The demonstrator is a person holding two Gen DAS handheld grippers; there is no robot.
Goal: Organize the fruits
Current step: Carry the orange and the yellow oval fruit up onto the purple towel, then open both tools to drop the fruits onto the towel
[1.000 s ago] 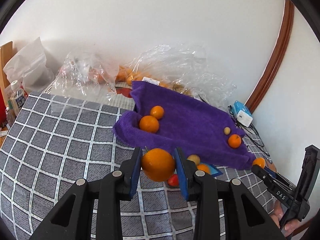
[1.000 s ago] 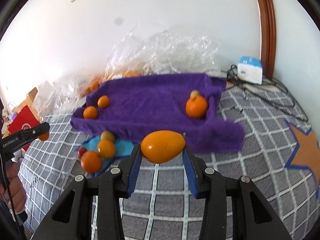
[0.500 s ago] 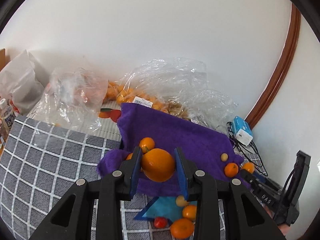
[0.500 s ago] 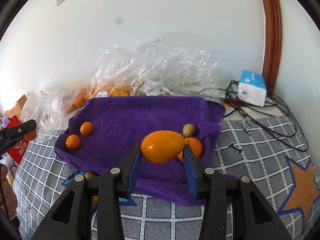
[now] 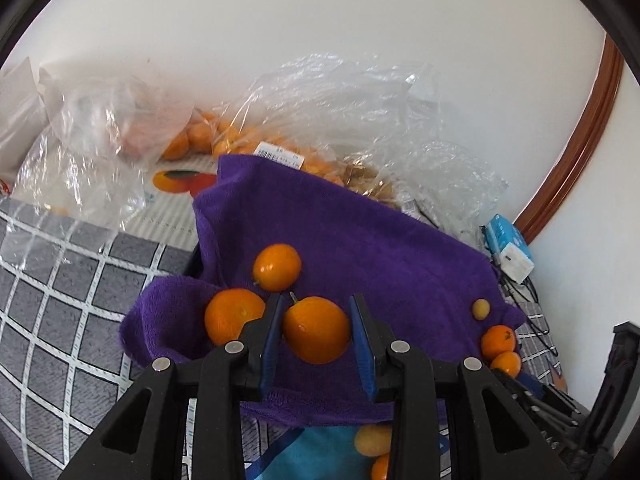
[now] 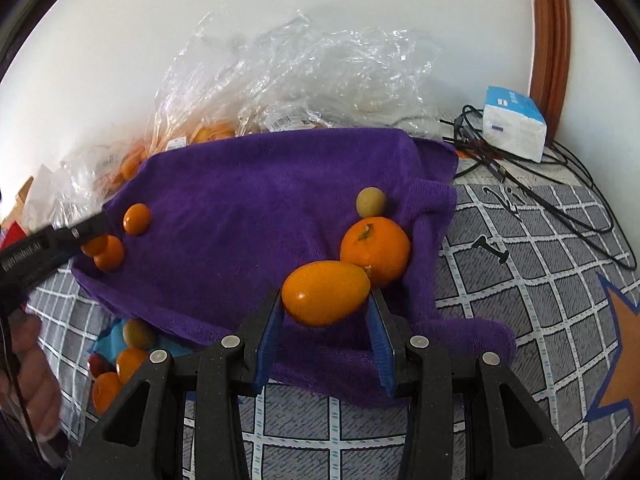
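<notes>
My left gripper [image 5: 316,330] is shut on a round orange fruit [image 5: 316,330], held over the near left part of the purple towel [image 5: 360,240]. Two oranges lie just beside it on the towel: one [image 5: 230,316] at its left finger, one [image 5: 277,267] behind. My right gripper [image 6: 325,300] is shut on an oval orange fruit [image 6: 325,298] above the towel's [image 6: 248,208] right side, just in front of a large orange [image 6: 376,250] and a small yellow-green fruit [image 6: 371,201]. The left gripper [image 6: 90,246] shows at the left edge of the right wrist view.
Clear plastic bags [image 5: 340,120] holding more oranges lie behind the towel against the wall. A blue cloth [image 5: 320,456] with several loose fruits [image 6: 128,360] sits in front of the towel on the checked bed cover [image 6: 520,300]. A blue-white box [image 6: 512,128] and cables [image 6: 560,200] lie at the right.
Both grippers moved forward and lower, from above the checked cover to over the purple towel, each keeping its fruit. The towel and its fruits now loom larger.
</notes>
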